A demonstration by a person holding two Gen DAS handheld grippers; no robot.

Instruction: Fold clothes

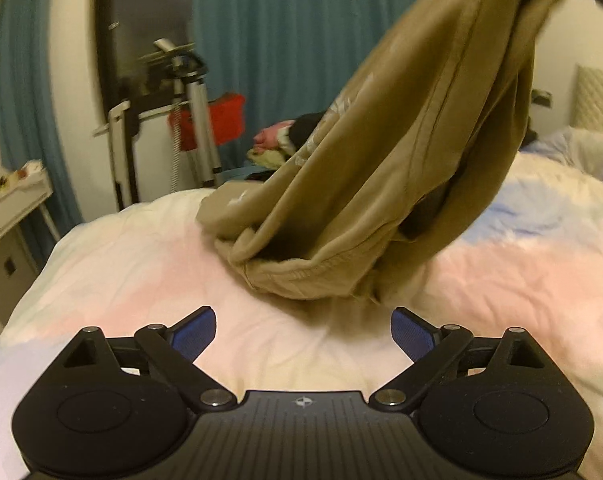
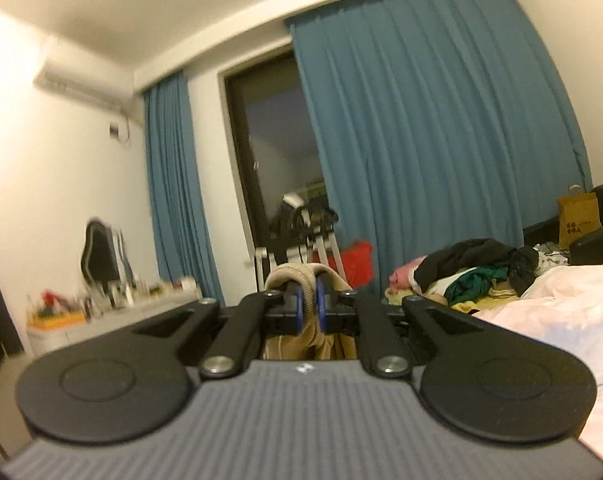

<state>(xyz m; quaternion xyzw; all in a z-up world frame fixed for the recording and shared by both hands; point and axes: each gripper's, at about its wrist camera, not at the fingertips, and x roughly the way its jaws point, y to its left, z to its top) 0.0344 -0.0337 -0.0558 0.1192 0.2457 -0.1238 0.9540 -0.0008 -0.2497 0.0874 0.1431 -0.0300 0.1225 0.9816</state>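
Your right gripper [image 2: 309, 306] has its two blue-padded fingers [image 2: 298, 308] clamped on a thick fold of the soft khaki cotton garment [image 1: 385, 160], which hangs in long creased drapes, its stitched hem bunched on the bed's pastel pink, white and blue quilt [image 1: 141, 264]. Your left gripper [image 1: 303, 330] hovers low over the quilt just short of the hem, fingers spread wide, holding nothing. One rumpled pile of mixed clothes [image 2: 469, 272] lies beyond.

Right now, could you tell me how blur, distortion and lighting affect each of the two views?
Left wrist: the hanging tan garment is motion-smeared, the left gripper sharp. Right wrist: fisheye bends the teal curtain; warm, dim light; soft focus on the right gripper.
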